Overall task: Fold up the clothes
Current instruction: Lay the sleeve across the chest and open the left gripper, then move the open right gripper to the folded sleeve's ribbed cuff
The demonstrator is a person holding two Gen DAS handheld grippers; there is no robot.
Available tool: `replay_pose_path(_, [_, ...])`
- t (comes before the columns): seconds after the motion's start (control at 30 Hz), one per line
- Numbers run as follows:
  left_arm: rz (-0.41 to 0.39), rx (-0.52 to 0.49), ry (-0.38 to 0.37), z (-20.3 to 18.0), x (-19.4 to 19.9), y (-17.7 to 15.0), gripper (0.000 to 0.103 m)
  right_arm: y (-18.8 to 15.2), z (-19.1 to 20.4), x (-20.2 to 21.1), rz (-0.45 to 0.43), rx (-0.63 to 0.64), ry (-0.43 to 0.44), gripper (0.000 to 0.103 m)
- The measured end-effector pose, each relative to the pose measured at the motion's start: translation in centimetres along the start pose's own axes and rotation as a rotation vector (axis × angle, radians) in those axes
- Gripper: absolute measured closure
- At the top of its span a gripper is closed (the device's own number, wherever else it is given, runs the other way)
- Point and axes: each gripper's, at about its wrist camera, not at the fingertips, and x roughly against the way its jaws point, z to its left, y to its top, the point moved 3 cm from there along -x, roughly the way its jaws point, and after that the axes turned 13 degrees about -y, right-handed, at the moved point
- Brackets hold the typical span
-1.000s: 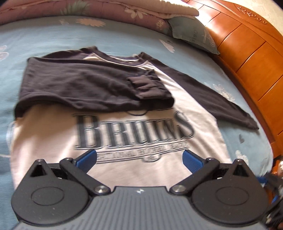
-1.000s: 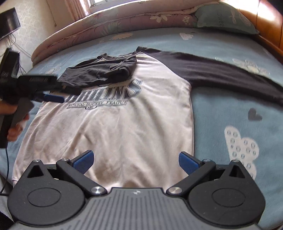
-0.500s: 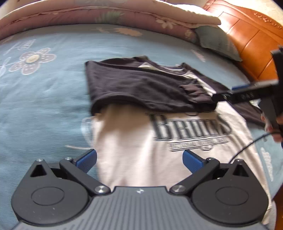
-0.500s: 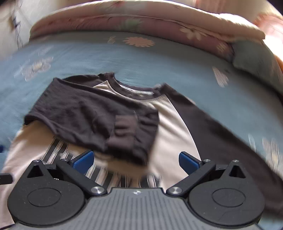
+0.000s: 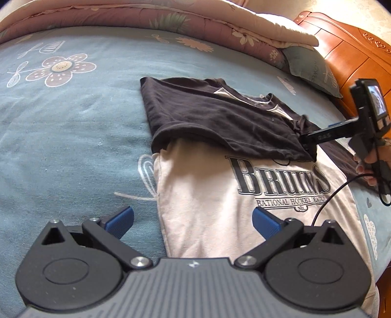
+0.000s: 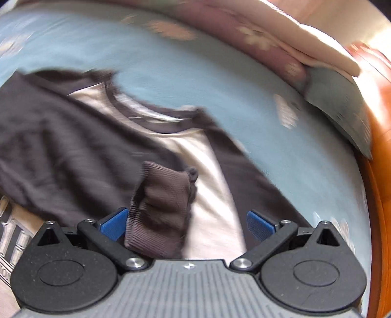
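Note:
A white long-sleeved shirt point(image 5: 207, 195) with black sleeves and a "BRUINS" print lies flat on the blue bedsheet point(image 5: 73, 146). One black sleeve point(image 5: 220, 122) is folded across its chest. My left gripper point(image 5: 193, 220) hovers open over the shirt's left side edge, holding nothing. My right gripper point(image 6: 187, 223) is open, low over the chest. The folded sleeve's ribbed cuff point(image 6: 161, 208) lies between its fingers, close to the left pad. From the left wrist view the right gripper point(image 5: 310, 144) points at that cuff. The other sleeve point(image 6: 256, 183) stretches out to the right.
A rolled floral quilt point(image 5: 171, 22) and a grey-green pillow point(image 5: 310, 66) lie along the far side of the bed. An orange wooden bed frame point(image 5: 354, 56) runs along the right. A hand point(image 5: 366, 164) holds the right gripper, and a black cable point(image 5: 327, 203) trails over the shirt.
The right gripper has come in low over the chest, and the folded sleeve's cuff now sits between its open fingers. The left gripper's view has swung toward the shirt's left edge.

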Motion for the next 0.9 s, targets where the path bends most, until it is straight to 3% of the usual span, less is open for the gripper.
replay_pose_path(0.17, [-0.009,-0.003,-0.042,-0.7,-0.2,0.2,0.001,-2.8,-6.6,-0.9,0.081,-0.203,-0.016,0.0])
replay_pose_path(0.27, [-0.02,-0.002,-0.104,-0.9,-0.7,1.2,0.001,-4.7,-8.3,-0.4,0.093,-0.256,-0.014,0.0])
replay_pose_path(0.43, [-0.064,0.003,-0.204,-0.8,-2.7,3.6,0.001,-6.6,-7.4,1.9,0.033,-0.257,0.075,0.0])
replay_pose_path(0.6, [-0.096,0.152,-0.284,1.8,-6.9,5.9,0.001,-6.5,-5.3,3.8,-0.018,-0.266,0.164,0.0])
replay_pose_path(0.7, [-0.192,0.234,-0.304,3.4,-8.2,6.5,0.001,-6.4,-4.6,4.7,-0.037,-0.275,0.192,0.0])
replay_pose_path(0.8, [-0.285,0.238,-0.254,3.9,-8.3,6.5,0.001,-6.4,-4.3,5.3,-0.06,-0.275,0.212,0.0])
replay_pose_path(0.9, [-0.32,0.179,-0.161,3.2,-7.5,6.0,0.001,-6.4,-4.3,5.5,-0.065,-0.269,0.205,0.0])
